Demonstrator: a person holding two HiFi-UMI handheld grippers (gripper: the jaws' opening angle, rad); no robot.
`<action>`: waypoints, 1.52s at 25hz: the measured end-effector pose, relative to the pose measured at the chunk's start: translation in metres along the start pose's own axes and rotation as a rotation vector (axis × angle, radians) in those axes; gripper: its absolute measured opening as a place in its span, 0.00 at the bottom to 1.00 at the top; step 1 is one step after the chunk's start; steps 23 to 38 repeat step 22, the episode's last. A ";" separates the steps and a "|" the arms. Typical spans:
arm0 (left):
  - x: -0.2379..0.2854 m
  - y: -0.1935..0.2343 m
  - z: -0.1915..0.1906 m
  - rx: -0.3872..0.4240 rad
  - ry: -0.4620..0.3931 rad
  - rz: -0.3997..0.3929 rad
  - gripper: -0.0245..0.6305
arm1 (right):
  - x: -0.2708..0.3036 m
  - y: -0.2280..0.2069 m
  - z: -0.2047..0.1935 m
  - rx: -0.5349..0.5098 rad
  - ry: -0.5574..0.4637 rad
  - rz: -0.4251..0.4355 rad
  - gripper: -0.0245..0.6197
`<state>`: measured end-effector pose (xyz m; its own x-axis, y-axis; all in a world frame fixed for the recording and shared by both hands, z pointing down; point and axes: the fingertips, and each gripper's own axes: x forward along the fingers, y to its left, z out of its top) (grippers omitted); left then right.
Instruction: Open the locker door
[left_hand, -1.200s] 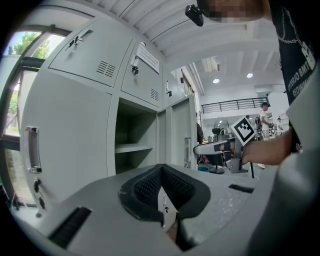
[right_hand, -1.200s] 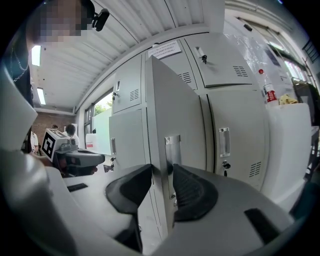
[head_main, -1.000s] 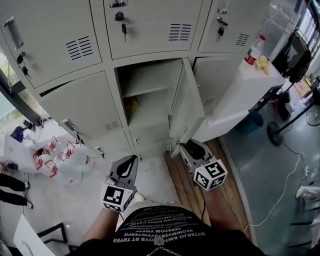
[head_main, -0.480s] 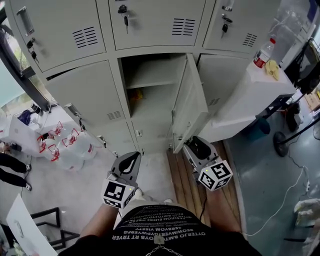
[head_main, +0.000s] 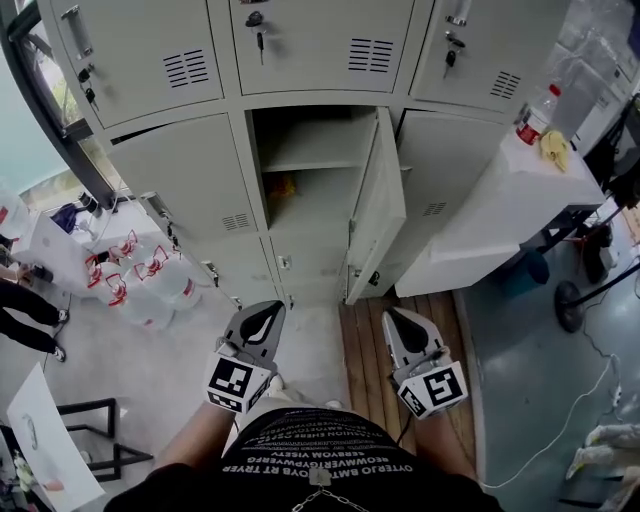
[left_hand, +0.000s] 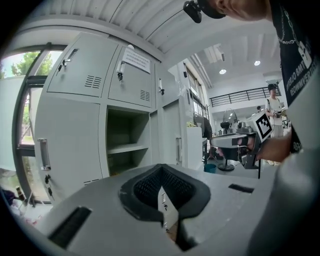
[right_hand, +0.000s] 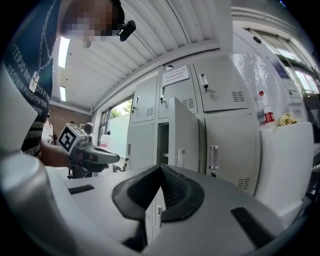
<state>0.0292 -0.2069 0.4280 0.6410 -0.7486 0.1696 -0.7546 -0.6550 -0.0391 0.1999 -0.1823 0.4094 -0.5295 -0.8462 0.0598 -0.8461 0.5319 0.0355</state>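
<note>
Bright even daylight, soft shadows, fisheye-bent edges, dark vignetted corners

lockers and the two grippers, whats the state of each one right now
middle locker door, open, swung out to the right
top middle locker door, shut, key hanging in it
left gripper, shut, nothing held
right gripper, shut, jaws just closed, nothing between them
bottle, upright on the white counter

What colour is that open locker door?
The locker door is pale grey; the head view shows it best.
</note>
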 end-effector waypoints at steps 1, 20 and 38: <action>0.001 -0.005 0.002 0.006 -0.002 -0.004 0.03 | -0.001 0.000 -0.001 -0.001 0.003 0.003 0.03; 0.007 -0.060 0.000 0.075 0.031 0.009 0.03 | -0.019 -0.045 -0.006 0.027 0.002 -0.005 0.03; 0.011 -0.065 0.000 0.083 0.028 0.004 0.03 | -0.020 -0.050 -0.006 0.028 0.002 -0.002 0.03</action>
